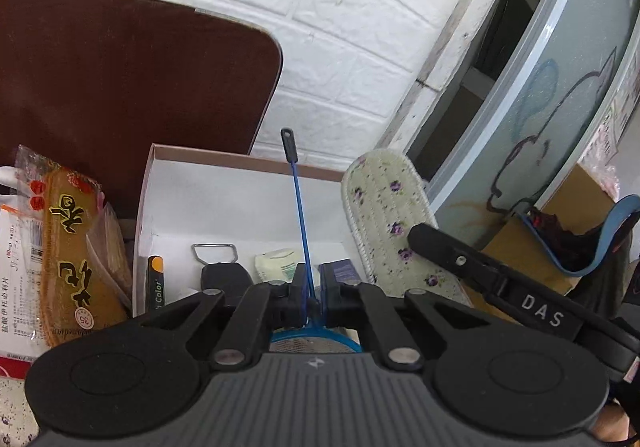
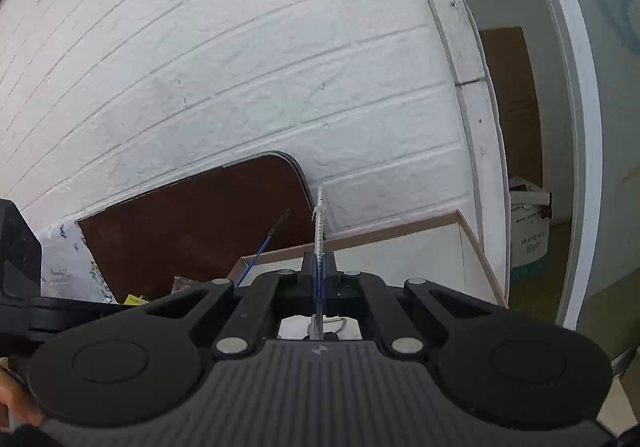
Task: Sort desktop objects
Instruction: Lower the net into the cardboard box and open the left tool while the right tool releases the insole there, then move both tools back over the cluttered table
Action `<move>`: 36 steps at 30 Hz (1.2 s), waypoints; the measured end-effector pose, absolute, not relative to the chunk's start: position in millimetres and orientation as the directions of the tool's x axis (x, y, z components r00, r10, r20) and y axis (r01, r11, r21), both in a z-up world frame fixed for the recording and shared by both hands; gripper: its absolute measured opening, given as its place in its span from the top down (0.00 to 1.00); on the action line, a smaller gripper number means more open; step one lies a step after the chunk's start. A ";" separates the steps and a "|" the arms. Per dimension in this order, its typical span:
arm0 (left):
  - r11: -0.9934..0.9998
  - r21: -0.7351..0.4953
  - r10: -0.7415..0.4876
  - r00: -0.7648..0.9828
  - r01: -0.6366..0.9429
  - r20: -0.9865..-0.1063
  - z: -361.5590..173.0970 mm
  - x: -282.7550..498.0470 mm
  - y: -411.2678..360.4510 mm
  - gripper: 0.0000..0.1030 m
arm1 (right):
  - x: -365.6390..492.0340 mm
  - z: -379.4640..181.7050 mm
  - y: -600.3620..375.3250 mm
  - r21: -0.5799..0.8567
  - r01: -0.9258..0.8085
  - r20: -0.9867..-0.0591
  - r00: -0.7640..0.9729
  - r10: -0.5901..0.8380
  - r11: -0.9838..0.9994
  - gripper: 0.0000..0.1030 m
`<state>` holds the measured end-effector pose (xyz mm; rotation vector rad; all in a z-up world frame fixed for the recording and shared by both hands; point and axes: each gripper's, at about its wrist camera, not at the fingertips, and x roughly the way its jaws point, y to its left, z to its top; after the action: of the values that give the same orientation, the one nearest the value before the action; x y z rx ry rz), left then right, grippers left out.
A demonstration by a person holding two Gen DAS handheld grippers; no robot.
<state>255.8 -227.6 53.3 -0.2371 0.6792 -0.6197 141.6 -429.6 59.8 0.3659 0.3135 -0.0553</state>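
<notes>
My left gripper (image 1: 309, 281) is shut on the thin blue handle (image 1: 299, 203) of a small round mesh tool. The handle's black tip points up, and the blue-rimmed mesh head (image 1: 312, 341) shows just behind the jaws. Beyond it lies an open white box (image 1: 240, 203) with a brown rim, holding a bottle opener (image 1: 218, 267), a marker (image 1: 155, 283), a pale packet (image 1: 278, 265) and a blue box (image 1: 340, 271). My right gripper (image 2: 319, 267) is shut on a thin white stick with markings (image 2: 319, 223), held over the same box (image 2: 400, 243). The blue handle (image 2: 260, 247) shows to its left.
A floral insole (image 1: 384, 219) leans on the box's right side. Snack and medicine packets (image 1: 72, 247) lie to the left. A dark brown board (image 1: 132, 79) stands against the white brick wall. A cardboard box (image 1: 560, 235) and a glass door (image 1: 560, 87) are at right.
</notes>
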 end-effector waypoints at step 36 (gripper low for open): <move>0.788 -0.411 -0.613 0.640 0.458 -0.463 76.1 146.5 -180.8 0.14 | 51.5 69.4 -369.9 0.097 0.259 -0.462 0.867 -0.187 0.961 0.05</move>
<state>146.5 -180.8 76.1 -0.2669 0.6238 -0.6192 51.5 -369.9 69.4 0.1582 0.4668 -0.2349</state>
